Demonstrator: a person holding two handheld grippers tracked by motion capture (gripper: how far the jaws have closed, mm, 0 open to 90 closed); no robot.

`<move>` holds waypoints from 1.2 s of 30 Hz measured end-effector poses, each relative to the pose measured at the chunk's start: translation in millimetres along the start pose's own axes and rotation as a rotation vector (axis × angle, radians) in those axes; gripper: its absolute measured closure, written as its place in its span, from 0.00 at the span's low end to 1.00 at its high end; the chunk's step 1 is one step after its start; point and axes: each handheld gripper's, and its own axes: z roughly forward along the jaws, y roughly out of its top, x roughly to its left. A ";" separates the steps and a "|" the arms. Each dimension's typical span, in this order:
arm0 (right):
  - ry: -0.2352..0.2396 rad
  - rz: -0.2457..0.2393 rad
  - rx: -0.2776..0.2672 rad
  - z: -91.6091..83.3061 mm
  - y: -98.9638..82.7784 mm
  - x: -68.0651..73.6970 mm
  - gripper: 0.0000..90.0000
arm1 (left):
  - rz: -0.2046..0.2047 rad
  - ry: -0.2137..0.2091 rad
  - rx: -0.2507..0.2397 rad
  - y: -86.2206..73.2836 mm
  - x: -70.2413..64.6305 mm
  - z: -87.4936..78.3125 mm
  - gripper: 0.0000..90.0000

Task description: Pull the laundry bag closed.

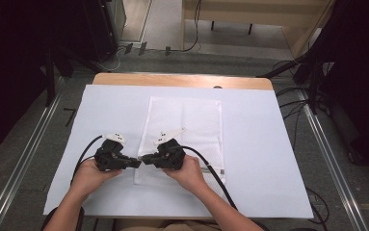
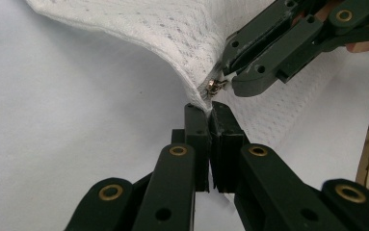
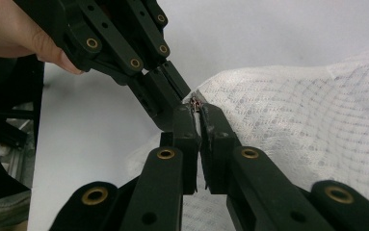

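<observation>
While both pairs of tongs are meeting tip to tip at the near left edge of the white mesh zippered laundry bag (image 1: 184, 137), the relation that matters is the line of that edge — the bag is lying flat on the white-covered worktop (image 1: 269, 163) with its long axis running away from the person, and the small brass-coloured zipper pull (image 2: 214, 86) is sitting at the lifted edge, right between the two sets of tips. The left tongs (image 2: 210, 115) are coming in from the bag's left, squeezed tight on the raised fold of mesh just below the pull, so the fabric is being pinched up off the worktop. The right tongs (image 3: 197, 111) are reaching across the bag from its right side; in the right gripper view they are drawn narrow on the metal pull itself, with the mesh spreading away behind them. In the high view the left tongs (image 1: 135, 162) and right tongs (image 1: 146, 159) are nearly touching, each hand equally near the seam. Judging from this, the coming move is likely a pull along the edge — the right tongs drawing the slider while the left ones are anchoring the cloth — so the zipper's line, not the bag's middle, is setting the direction.
</observation>
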 end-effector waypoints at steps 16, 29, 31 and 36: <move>0.002 0.000 0.005 -0.9 0.3 -2.1 0.98 | -0.006 -0.010 -0.006 0.1 0.1 -1.3 0.98; -0.009 -0.016 0.050 -6.5 -2.9 -5.1 0.98 | -0.029 -0.018 -0.020 -2.1 3.4 -8.2 0.99; -0.015 -0.011 0.056 -9.4 -3.9 -6.8 0.98 | -0.029 -0.017 -0.030 -3.1 4.2 -9.6 0.99; -0.020 -0.025 0.062 -15.9 -5.0 -8.1 0.98 | -0.017 -0.024 -0.036 -2.5 2.9 -8.3 0.99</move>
